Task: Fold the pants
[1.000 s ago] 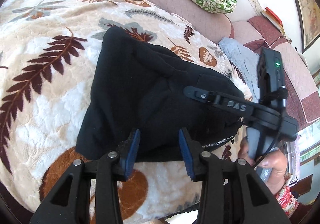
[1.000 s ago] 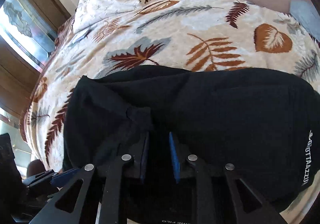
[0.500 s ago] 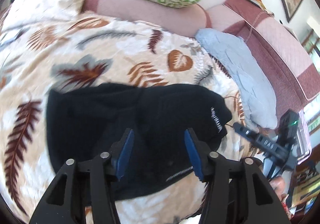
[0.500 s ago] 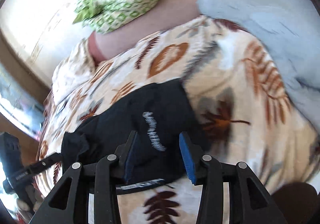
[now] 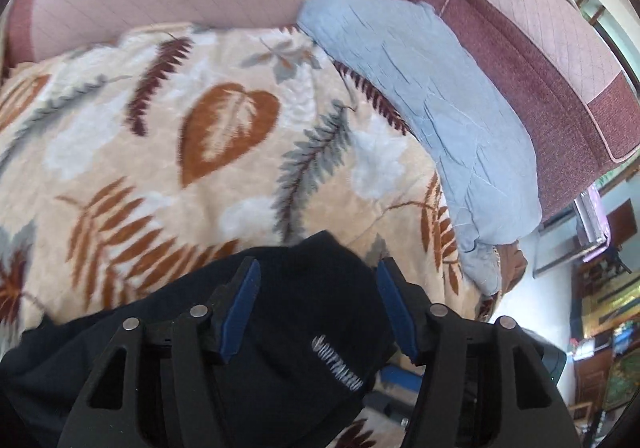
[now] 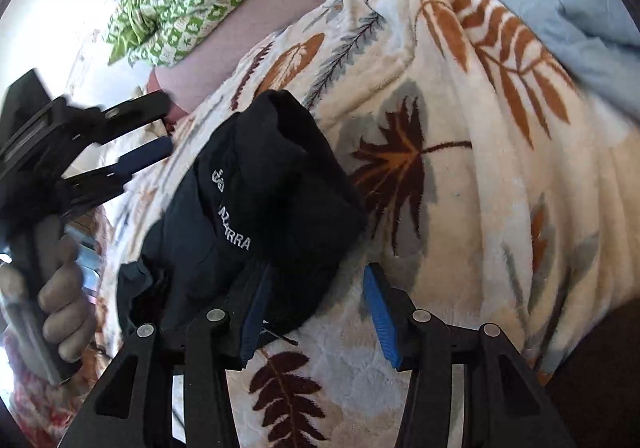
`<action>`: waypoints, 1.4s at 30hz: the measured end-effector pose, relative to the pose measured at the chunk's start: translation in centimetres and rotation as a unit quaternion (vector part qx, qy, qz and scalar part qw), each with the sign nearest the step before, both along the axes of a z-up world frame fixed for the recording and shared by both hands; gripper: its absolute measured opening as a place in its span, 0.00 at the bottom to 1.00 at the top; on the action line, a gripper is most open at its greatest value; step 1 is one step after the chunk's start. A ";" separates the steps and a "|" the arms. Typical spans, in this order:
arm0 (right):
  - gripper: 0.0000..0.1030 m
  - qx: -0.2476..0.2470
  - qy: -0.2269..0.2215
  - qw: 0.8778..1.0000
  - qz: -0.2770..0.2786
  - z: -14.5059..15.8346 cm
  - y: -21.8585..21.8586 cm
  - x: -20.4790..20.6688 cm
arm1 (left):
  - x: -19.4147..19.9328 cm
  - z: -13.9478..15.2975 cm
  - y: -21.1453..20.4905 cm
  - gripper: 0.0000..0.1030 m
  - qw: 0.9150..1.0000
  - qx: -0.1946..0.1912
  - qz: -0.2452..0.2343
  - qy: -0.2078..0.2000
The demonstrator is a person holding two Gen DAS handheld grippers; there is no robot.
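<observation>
Black pants (image 6: 260,208) lay in a compact folded bundle on the leaf-print blanket (image 5: 224,136), with the white lettering facing up. I had the left gripper (image 5: 318,308) spread wide above the bundle's far corner, its blue pads clear of the cloth on either side, holding nothing. The right gripper (image 6: 316,312) was also spread, at the near edge of the pants, its left pad just against the fabric and its right pad over bare blanket. My worry was that loose top layer near the lettering: if either gripper brushed it while pulling away, I judged the fold could flip open or slide on the plush blanket, and a pad might snag the small cord at the near edge. Compared with a second before, the right gripper had let go, since it had been nearly closed on a bunched fold then, and both cameras had swung from looking down on the pants toward the blue cushion (image 5: 432,96) beyond them.
</observation>
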State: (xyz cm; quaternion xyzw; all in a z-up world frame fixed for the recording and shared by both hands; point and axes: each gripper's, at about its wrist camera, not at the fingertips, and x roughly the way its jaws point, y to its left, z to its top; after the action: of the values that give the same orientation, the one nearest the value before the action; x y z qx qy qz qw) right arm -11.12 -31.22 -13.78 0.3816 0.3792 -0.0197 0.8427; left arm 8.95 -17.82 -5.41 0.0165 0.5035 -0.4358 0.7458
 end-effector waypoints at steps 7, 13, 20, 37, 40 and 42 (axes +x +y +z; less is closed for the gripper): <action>0.62 0.026 -0.021 0.999 0.007 -0.2 0.1 1.8 | 1.8 -3.1 -5.3 0.62 0.997 0.062 -0.031 0.027; 0.62 0.032 -0.025 0.999 0.004 -0.6 0.6 3.6 | 1.2 -5.8 -9.7 0.72 0.980 0.180 -0.086 -0.014; 0.25 0.003 -0.031 0.999 0.027 0.6 1.7 3.5 | -1.1 -6.0 -9.9 0.19 0.968 0.216 -0.103 -0.075; 0.19 -0.113 -0.101 0.962 0.226 12.0 15.8 5.1 | 0.9 4.7 11.8 0.15 0.998 -0.019 0.055 -0.004; 0.19 -0.122 -0.096 0.951 0.267 12.1 19.9 6.5 | 2.2 4.2 17.3 0.15 0.994 -0.044 0.104 0.014; 0.19 -0.129 -0.085 0.944 0.291 11.4 22.5 7.6 | 3.3 3.3 20.7 0.15 0.988 -0.068 0.135 0.038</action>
State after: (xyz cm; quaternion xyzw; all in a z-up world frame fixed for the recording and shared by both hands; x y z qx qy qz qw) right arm -3.52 -8.69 -2.34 0.1433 0.3952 0.2100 0.8827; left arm 12.21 2.91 -2.13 -0.1185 0.4984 -0.3645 0.7776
